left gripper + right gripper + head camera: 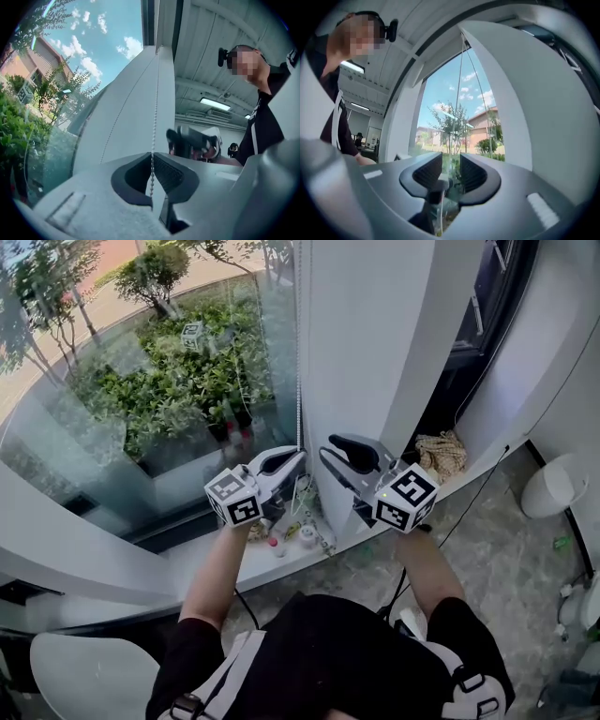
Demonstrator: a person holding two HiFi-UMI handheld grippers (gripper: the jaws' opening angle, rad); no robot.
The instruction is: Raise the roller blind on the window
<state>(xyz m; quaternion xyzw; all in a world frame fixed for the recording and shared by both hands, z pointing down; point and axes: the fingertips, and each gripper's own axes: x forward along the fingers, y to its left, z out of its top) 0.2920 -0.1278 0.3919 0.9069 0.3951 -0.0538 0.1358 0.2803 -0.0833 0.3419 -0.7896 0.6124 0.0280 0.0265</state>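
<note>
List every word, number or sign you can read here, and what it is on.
No readable text anywhere.
Cube on left gripper: square marker patterns only.
Cube on right gripper: the same.
Small items: any labels too small to read.

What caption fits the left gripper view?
Left gripper shut on the bead chain beside the window.

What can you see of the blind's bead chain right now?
The bead chain is a thin string of small pale beads; I can't tell whether they are metal or plastic. It runs straight and near vertical from high up, in front of a white panel. A second strand slants away to its left. The left gripper is shut on it, with the beads pinched between the ribbed pads. Its lower end is hidden.
</note>
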